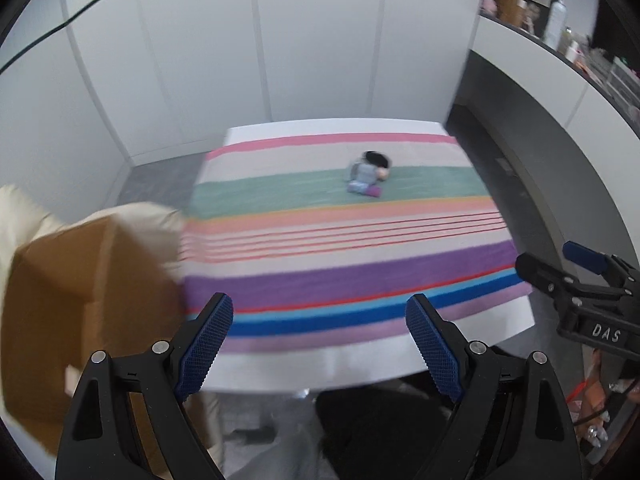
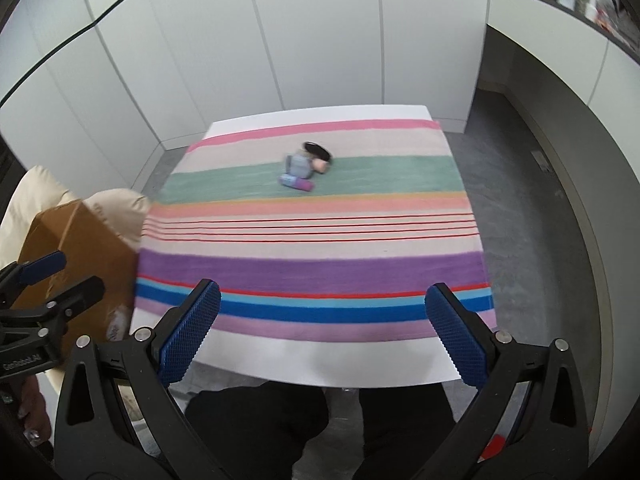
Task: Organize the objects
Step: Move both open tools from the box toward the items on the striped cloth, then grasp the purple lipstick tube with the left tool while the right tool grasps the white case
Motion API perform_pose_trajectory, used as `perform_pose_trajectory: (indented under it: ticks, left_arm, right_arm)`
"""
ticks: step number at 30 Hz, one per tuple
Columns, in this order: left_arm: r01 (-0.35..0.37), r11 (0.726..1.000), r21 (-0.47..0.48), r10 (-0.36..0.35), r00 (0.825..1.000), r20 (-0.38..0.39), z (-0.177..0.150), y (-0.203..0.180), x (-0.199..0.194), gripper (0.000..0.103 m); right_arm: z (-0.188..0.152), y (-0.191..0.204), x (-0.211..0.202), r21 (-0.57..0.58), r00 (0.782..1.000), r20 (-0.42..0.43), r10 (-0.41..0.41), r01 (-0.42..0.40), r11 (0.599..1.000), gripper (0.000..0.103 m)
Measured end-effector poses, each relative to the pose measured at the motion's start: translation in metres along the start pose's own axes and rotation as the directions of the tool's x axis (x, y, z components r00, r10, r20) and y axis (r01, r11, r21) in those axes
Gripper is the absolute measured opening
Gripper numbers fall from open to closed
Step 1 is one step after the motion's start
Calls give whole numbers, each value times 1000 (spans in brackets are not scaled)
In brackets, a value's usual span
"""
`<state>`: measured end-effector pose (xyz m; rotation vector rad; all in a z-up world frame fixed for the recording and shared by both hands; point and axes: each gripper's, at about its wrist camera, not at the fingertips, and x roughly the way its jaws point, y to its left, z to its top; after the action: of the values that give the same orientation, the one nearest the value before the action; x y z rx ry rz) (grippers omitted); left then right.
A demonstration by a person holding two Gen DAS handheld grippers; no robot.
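Note:
A small pile of objects (image 1: 366, 174) lies on the green stripe of a striped cloth (image 1: 340, 240) far across the table: a grey pouch, a black round item, a purple tube. It also shows in the right wrist view (image 2: 306, 168). My left gripper (image 1: 320, 332) is open and empty above the table's near edge. My right gripper (image 2: 324, 320) is open and empty, also above the near edge. The right gripper shows at the right of the left wrist view (image 1: 560, 268); the left gripper shows at the left of the right wrist view (image 2: 48, 276).
A brown cardboard box (image 1: 72, 300) on a cream cushion (image 1: 24, 216) stands left of the table, also in the right wrist view (image 2: 80, 248). White wall panels stand behind. A curved counter with bottles (image 1: 556, 20) runs at the right. Grey floor surrounds the table.

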<state>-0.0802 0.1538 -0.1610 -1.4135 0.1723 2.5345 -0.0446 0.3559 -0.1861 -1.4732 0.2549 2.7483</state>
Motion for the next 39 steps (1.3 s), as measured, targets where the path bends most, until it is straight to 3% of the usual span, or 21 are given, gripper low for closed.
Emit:
perform_pose_trajectory:
  ticks: [10, 17, 24, 25, 26, 28, 33, 39]
  left_arm:
    - [57, 995, 76, -58, 998, 15, 48, -44, 131, 89]
    - [24, 989, 143, -24, 1000, -2, 70, -68, 213, 89]
    - [-6, 995, 99, 8, 1000, -23, 97, -72, 282, 86]
    - [-7, 996, 93, 10, 1000, -24, 99, -71, 287, 84]
    - [-6, 996, 88, 8, 1000, -27, 101, -70, 292, 72]
    - [35, 997, 72, -34, 999, -11, 104, -66, 297, 59]
    - [-4, 999, 51, 3, 1000, 16, 100, -53, 296, 59]
    - [-80, 992, -97, 81, 997, 10, 88, 5, 287, 59]
  right_arm:
    - [10, -47, 50, 65, 999, -42, -11, 14, 998, 103]
    - [13, -81, 92, 93, 996, -81, -36, 44, 995, 103]
    - [25, -100, 135, 108, 993, -112, -30, 43, 993, 103]
    - [27, -101, 139, 106, 993, -113, -30, 42, 994, 103]
    - [29, -102, 144, 103, 993, -114, -30, 41, 994, 103]
    - [35, -101, 154, 98, 993, -115, -28, 39, 994, 103]
    - [51, -89, 173, 85, 995, -96, -24, 32, 996, 103]
    - [73, -50, 204, 92, 998, -53, -25, 30, 995, 103]
